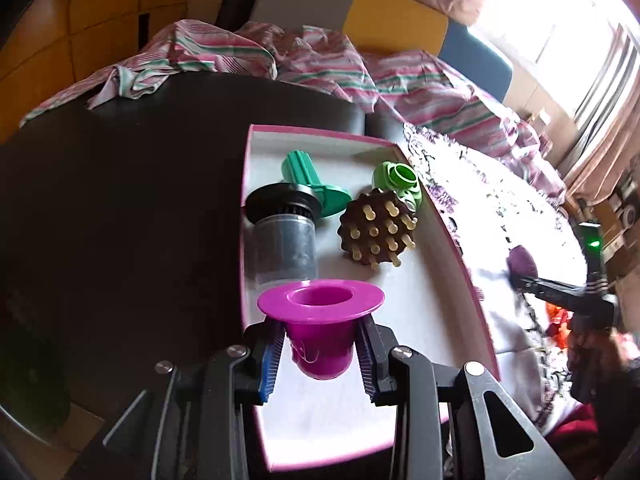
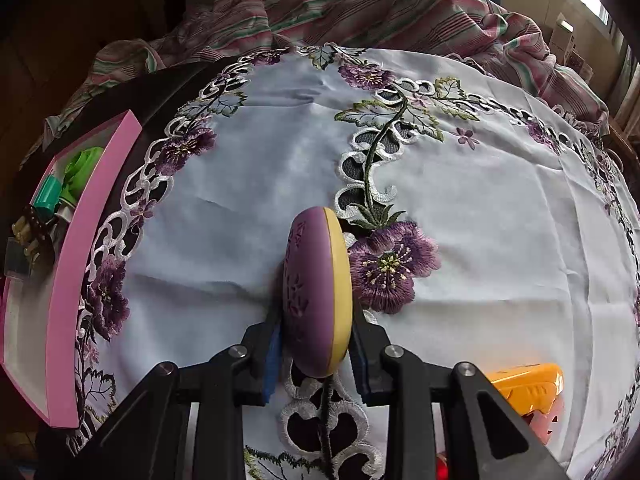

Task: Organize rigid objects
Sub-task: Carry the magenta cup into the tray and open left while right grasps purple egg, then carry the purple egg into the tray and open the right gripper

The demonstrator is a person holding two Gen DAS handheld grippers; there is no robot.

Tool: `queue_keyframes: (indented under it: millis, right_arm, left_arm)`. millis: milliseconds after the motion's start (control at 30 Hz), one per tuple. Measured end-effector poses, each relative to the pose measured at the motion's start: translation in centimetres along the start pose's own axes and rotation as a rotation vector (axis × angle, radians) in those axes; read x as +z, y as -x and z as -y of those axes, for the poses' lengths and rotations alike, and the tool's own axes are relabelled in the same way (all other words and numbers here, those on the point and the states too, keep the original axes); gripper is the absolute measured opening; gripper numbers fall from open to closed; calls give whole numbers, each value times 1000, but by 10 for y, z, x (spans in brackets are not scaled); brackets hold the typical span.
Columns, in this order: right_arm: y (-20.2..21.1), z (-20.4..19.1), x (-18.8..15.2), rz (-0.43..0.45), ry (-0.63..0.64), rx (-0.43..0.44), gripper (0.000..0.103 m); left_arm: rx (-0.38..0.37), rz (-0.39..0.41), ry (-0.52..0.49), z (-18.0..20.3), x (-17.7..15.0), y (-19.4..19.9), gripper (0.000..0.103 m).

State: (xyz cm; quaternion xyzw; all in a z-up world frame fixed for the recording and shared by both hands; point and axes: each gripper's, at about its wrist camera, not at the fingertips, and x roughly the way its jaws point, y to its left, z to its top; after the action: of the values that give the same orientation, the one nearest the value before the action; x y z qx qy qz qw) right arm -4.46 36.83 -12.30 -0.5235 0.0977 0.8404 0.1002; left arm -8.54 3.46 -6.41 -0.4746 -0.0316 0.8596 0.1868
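The left tongs [image 1: 320,354] are pinching a magenta funnel-shaped cup [image 1: 320,320] by its tapered body, their ribbed pads [image 1: 272,356] pressing on both sides just under its wide flat rim, and the cup is hanging upright over the near end of the pink-edged box [image 1: 452,240]. Farther along the box's white floor, a clear jar with a black lid [image 1: 282,236] is lying on its side, with a teal flanged piece [image 1: 310,184] just behind it, a brown disc studded with pale pegs [image 1: 376,228] leaning to its right, and a light green ring-topped part [image 1: 398,180] sitting in the far corner. The right tongs [image 2: 316,356] are clamping a purple and yellow oval piece [image 2: 316,292] on edge, the purple face turned left and the yellow face right, just above the embroidered white cloth [image 2: 500,220] that is covering the surface. An orange object [image 2: 528,388] is lying on the cloth behind the right finger. Striped pink bedding [image 2: 360,4] is bunching up beyond the cloth's far edge, and the box is sitting to the left of the cloth.
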Motion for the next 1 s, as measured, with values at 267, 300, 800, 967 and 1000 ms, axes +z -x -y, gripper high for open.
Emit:
queue_keyframes:
  millis: [267, 300, 800, 967, 1000]
  right_arm:
    - [0, 0, 0, 1, -2, -2, 29]
    - [1, -1, 0, 1, -2, -3, 29]
    - [1, -2, 0, 6, -19, -17, 29]
    - [3, 0, -2, 25, -38, -12, 29]
    - [3, 0, -2, 25, -42, -12, 29]
  left_arm:
    - [38, -23, -60, 18, 21, -46, 34]
    - [35, -25, -68, 19, 22, -50, 34]
    - [96, 104, -38, 13, 1, 20, 60]
    - [118, 151, -17, 3, -9, 46, 65]
    - [121, 157, -13, 1, -11, 49, 65]
